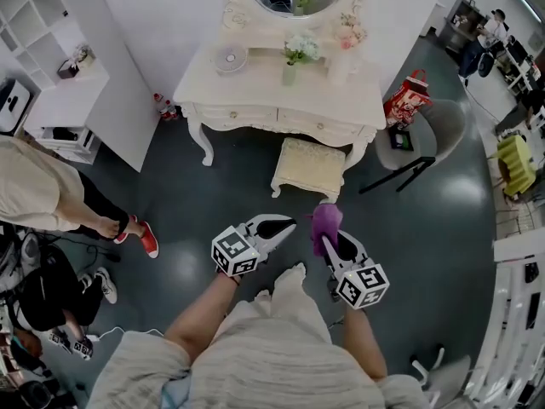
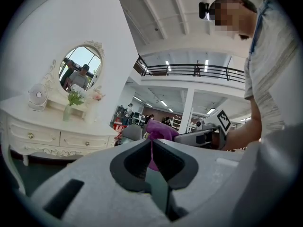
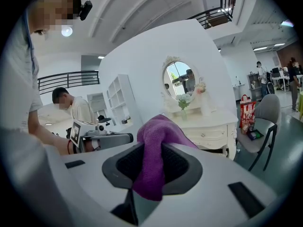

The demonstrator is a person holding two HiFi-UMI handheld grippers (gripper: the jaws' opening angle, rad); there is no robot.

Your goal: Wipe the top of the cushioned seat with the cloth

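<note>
The cushioned seat [image 1: 308,167], a cream stool with carved white legs, stands on the dark floor in front of the dressing table. My right gripper [image 1: 327,233] is shut on a purple cloth [image 1: 324,221] and hovers just short of the stool's near right corner. In the right gripper view the cloth [image 3: 158,141] is pinched between the jaws and bulges out over them. My left gripper [image 1: 288,225] hangs beside it to the left, shut with nothing in it. In the left gripper view the closed jaws [image 2: 152,145] show only the cloth [image 2: 160,128] behind them.
The white dressing table [image 1: 255,100] with mirror, flowers and a small fan stands behind the stool. A grey chair [image 1: 438,130] and a red bag [image 1: 407,100] are to the right. A person with red shoes [image 1: 145,239] stands at the left near white shelves [image 1: 51,100].
</note>
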